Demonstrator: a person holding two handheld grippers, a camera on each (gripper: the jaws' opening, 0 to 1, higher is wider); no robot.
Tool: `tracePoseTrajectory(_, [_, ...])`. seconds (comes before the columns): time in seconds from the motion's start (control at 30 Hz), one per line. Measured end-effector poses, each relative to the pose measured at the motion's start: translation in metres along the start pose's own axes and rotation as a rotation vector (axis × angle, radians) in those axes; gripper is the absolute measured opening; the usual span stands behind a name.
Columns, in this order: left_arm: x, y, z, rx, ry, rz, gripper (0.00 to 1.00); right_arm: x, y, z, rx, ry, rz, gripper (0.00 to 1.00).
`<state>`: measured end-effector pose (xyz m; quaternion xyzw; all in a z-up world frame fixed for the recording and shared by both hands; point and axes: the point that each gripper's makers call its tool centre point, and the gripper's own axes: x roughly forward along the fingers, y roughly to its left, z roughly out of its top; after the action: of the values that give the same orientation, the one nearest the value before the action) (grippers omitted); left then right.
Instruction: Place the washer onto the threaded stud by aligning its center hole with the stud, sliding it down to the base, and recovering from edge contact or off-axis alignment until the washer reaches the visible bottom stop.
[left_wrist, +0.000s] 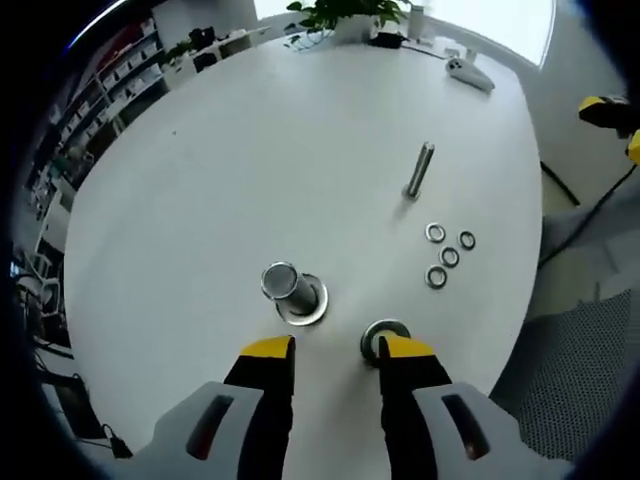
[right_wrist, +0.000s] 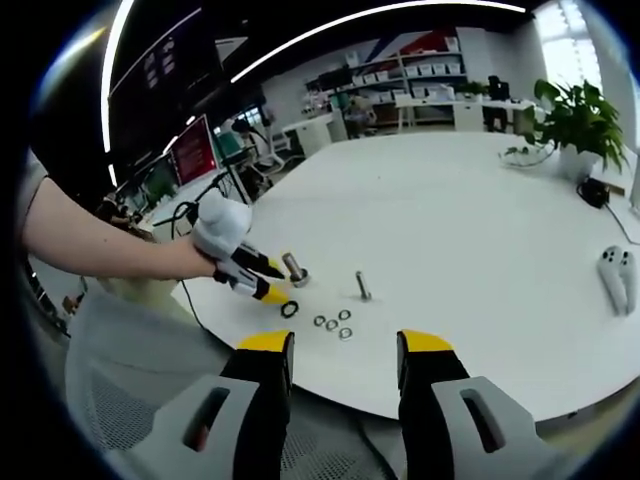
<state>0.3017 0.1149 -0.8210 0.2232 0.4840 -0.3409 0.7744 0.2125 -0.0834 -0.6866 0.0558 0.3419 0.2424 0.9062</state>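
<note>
A stout metal stud (left_wrist: 288, 288) stands upright on a round flange on the white table (left_wrist: 250, 150). A large dark washer (left_wrist: 383, 334) lies flat to its right. My left gripper (left_wrist: 337, 352) hovers open just in front, and its right fingertip (left_wrist: 405, 350) overlaps the washer's near edge. Beyond them stands a slim bolt (left_wrist: 418, 170), with several small washers (left_wrist: 448, 256) beside it. In the right gripper view, a hand holds the left gripper (right_wrist: 262, 280) next to the stud (right_wrist: 295, 268) and the washer (right_wrist: 289, 309). My right gripper (right_wrist: 345, 345) is open and empty, off the table's near edge.
A white controller (left_wrist: 470, 72) and a potted plant (left_wrist: 345, 12) sit at the table's far side. A mesh chair (left_wrist: 585, 360) stands off the table's right edge. The slim bolt (right_wrist: 363, 285) and small washers (right_wrist: 331, 323) lie close to the table's near rim.
</note>
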Motion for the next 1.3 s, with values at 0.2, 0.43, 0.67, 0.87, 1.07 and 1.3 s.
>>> tracePoseTrajectory(0.2, [0.002, -0.014, 0.002, -0.010, -0.011, -0.015, 0.32, 0.000, 0.000, 0.001, -0.003, -0.005, -0.004, 0.43])
tracePoseTrajectory(0.43, [0.006, -0.026, -0.001, 0.010, 0.005, -0.028, 0.32, 0.000, 0.001, 0.001, -0.016, 0.000, -0.001, 0.43])
tracePoseTrajectory(0.67, [0.013, -0.034, -0.008, 0.139, 0.056, -0.024, 0.31, -0.001, 0.000, 0.001, -0.016, -0.003, -0.007, 0.43])
tracePoseTrajectory(0.87, [0.013, -0.034, -0.008, 0.052, 0.032, -0.041, 0.25, 0.000, 0.001, 0.000, -0.023, 0.006, -0.004, 0.43])
tracePoseTrajectory(1.07, [0.015, -0.034, -0.007, 0.044, 0.008, -0.033, 0.24, 0.001, 0.002, 0.000, -0.025, 0.009, 0.001, 0.43])
tracePoseTrajectory(1.3, [0.014, -0.034, -0.006, 0.031, -0.018, -0.020, 0.21, 0.003, 0.004, -0.005, -0.046, 0.037, 0.009, 0.43])
